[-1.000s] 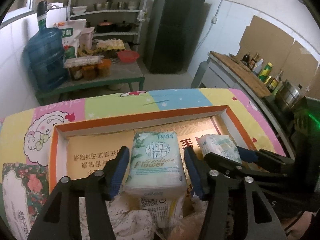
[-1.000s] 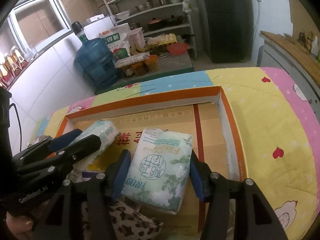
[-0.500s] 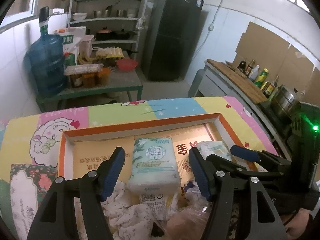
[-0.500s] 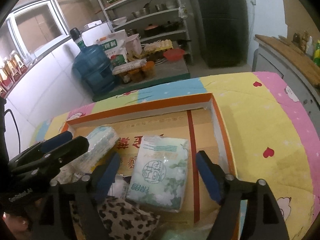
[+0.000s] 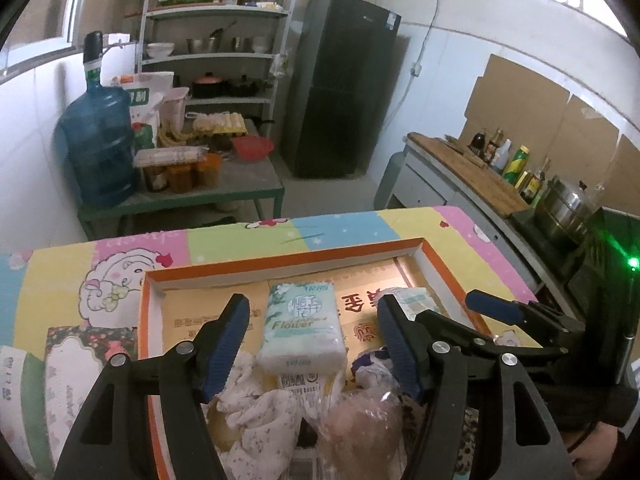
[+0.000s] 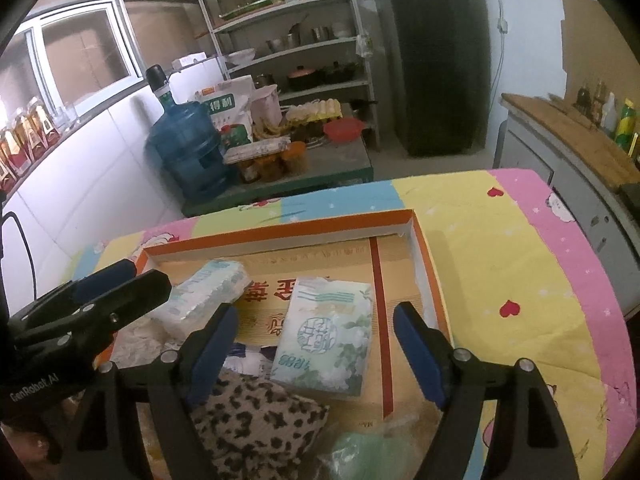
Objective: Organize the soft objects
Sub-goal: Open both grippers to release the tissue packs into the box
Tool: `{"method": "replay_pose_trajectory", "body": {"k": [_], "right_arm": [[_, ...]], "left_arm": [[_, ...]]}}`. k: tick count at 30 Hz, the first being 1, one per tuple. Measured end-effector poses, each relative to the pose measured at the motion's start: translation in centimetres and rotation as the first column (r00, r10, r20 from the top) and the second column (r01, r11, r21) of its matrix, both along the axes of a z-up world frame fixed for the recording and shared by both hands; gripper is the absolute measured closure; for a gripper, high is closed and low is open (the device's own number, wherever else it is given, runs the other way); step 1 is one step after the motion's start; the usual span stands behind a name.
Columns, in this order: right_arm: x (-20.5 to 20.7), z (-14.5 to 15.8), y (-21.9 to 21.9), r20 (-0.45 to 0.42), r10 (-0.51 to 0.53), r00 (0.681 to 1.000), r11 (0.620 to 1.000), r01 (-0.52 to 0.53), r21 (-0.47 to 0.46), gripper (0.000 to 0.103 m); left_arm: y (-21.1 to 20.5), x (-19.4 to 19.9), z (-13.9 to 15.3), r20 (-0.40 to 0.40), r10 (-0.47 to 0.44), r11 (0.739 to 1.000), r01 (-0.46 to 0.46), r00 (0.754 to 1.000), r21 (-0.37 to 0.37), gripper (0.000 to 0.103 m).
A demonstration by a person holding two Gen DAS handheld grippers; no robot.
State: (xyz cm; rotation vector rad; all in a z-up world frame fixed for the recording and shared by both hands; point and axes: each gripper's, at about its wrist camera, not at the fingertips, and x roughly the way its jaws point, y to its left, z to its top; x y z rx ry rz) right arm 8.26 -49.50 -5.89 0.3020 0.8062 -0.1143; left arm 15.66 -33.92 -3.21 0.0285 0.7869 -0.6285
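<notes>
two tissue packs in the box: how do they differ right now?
The left tissue pack lies squarely in line with the box, its printed face upright toward the camera; the right tissue pack lies slanted, its print upside down. The left pack's near end rests on the heap of cloth and bags; the right pack lies flat on the box floor. Both are white-green and ungripped.

Home kitchen: shelves of pots point(image 5: 218, 44), dark fridge point(image 5: 340, 84), water jug point(image 5: 98, 136), condiment bottles point(image 5: 516, 160) on counter.

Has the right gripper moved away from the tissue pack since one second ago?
Yes. The right gripper has opened and drawn back from the tissue pack, which still lies in the orange box.
</notes>
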Motion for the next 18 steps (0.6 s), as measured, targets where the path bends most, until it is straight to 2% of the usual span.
{"method": "replay_pose_trajectory", "body": {"k": [18], "right_arm": [[-3.6,2.6,3.1,0.075,-0.011,0.997,1.0,0.013,-0.024,0.024]], "left_arm": [[4.3,-3.9,2.9,0.121,0.073,0.997,-0.074,0.99,0.003,0.035]]}}
